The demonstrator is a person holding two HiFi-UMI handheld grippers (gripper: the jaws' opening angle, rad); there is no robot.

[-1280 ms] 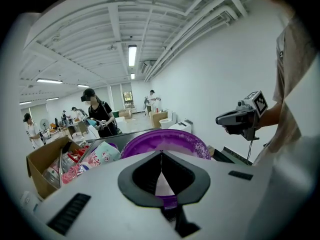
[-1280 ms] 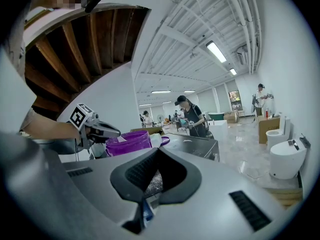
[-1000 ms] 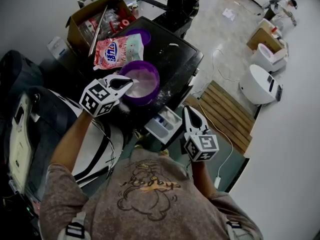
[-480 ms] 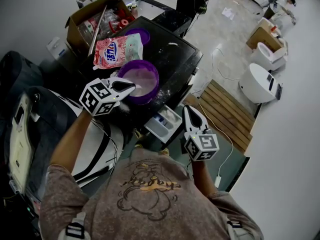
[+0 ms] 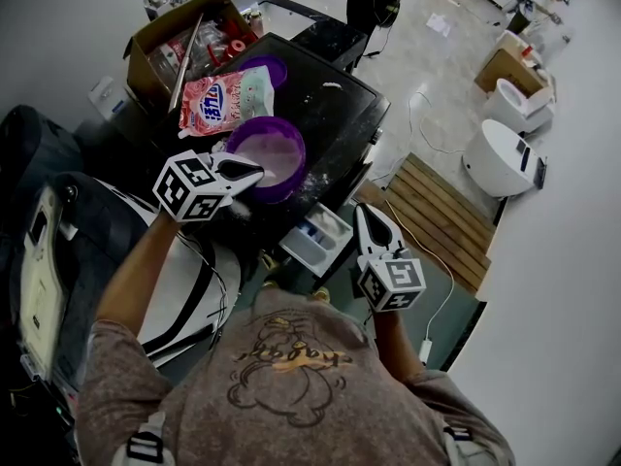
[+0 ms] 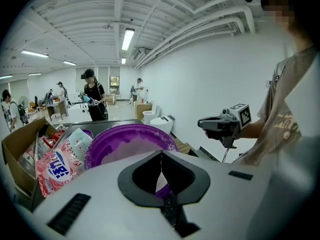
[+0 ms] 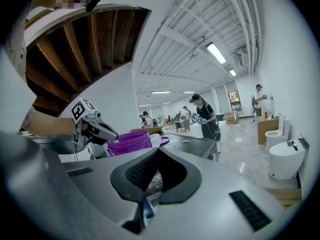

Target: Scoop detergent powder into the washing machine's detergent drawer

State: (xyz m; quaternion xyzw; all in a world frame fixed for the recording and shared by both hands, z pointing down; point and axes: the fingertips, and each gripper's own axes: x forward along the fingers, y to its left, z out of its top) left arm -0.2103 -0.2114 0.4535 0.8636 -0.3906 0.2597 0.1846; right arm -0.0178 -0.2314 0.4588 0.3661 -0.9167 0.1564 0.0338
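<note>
Powder: white detergent powder (image 5: 277, 153) lies heaped in a purple bowl (image 5: 287, 188). It looks loose and light, so I'd expect it to slide off at any tilt or jolt. A pale dusting already speckles the black top around the bowl.
Scoop: only a strip of purple scoop (image 6: 163, 188) shows, probably its handle, a thin, stiff, smooth piece of plastic. The handle is the place to hold it, with the cup kept level for the carry. The cup end is not visible.
Left tongs: the left tongs (image 5: 256, 169) are clenched on that purple strip, tips at the bowl's near rim.
Bowl: it stands on the washing machine's top (image 5: 335, 115), by the corner nearest the person. It should be light enough to skid if nudged.
Drawer: the detergent drawer (image 5: 342, 233) is pulled out of the front, just below that corner, its white and blue compartments open to the top and showing no heap of powder.
Right tongs: the right tongs (image 5: 365, 212) are drawn together, just beside the drawer's outer end. Whether they pinch its edge I cannot tell.
Bag: a pink detergent bag (image 5: 228, 100) lies flat behind the bowl, along the top's left edge.
Box: a cardboard box (image 5: 155, 42) sits beyond the far left corner.
</note>
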